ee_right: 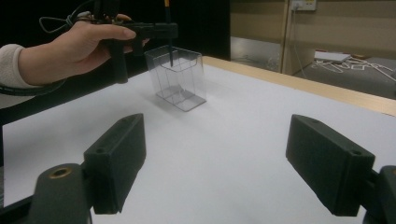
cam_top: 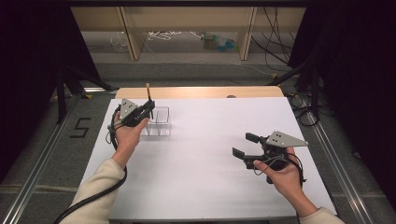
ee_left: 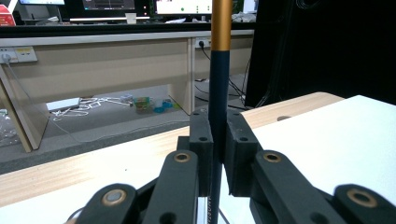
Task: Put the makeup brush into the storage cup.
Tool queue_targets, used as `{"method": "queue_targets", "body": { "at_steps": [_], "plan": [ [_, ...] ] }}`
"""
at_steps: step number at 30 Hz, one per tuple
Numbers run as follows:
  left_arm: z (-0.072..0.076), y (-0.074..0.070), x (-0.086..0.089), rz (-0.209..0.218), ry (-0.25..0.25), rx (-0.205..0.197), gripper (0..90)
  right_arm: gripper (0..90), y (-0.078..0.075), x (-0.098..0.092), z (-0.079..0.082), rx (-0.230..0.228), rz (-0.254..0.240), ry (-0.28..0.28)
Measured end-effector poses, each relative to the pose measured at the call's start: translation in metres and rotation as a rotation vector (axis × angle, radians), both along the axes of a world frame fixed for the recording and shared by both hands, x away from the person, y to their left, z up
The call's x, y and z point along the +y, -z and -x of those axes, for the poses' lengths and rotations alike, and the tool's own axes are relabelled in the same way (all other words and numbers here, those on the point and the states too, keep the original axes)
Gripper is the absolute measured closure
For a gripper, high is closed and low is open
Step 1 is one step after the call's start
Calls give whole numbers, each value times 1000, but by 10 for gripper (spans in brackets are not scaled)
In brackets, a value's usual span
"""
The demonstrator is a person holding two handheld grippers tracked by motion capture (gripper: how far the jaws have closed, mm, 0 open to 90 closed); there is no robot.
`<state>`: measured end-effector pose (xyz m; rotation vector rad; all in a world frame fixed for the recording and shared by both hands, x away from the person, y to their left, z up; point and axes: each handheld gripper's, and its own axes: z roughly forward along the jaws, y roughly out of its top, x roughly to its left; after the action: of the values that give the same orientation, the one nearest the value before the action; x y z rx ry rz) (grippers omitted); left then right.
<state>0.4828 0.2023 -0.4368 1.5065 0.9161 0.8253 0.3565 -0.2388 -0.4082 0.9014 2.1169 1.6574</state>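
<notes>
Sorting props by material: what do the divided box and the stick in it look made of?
Divided box: likely clear hard plastic, glossy; the table shows through its walls. Stick: dark matte shaft, smooth gold upper section; maybe painted wood or plastic, unclear.

high: above, looking forward-down | left gripper view: close on pen | right gripper view: low, facing clear box, shared with high

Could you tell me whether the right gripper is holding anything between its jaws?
No, the right gripper has its jaws wide apart with just bare white table between them.
</notes>
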Motion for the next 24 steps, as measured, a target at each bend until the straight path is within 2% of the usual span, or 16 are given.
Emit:
{"method": "queue_targets", "body": {
  "at_steps": [2,6,10,19,20,24],
  "plan": [
    [0,1,-1,9,0,12,825,209,0,0,0,0,0,1],
    [0,3,-1,7,-1,12,825,209,0,0,0,1,1,0],
    [-1,3,0,-13,1,7,825,209,0,0,0,1,0,1],
    [0,5,-1,-2,3,17,826,209,0,0,0,-1,3,-2],
    [-1,5,-1,-5,2,16,825,209,1,0,-2,-32,8,-1],
    [-1,6,-2,-9,2,15,825,209,0,0,0,0,2,-3]
  ]
}}
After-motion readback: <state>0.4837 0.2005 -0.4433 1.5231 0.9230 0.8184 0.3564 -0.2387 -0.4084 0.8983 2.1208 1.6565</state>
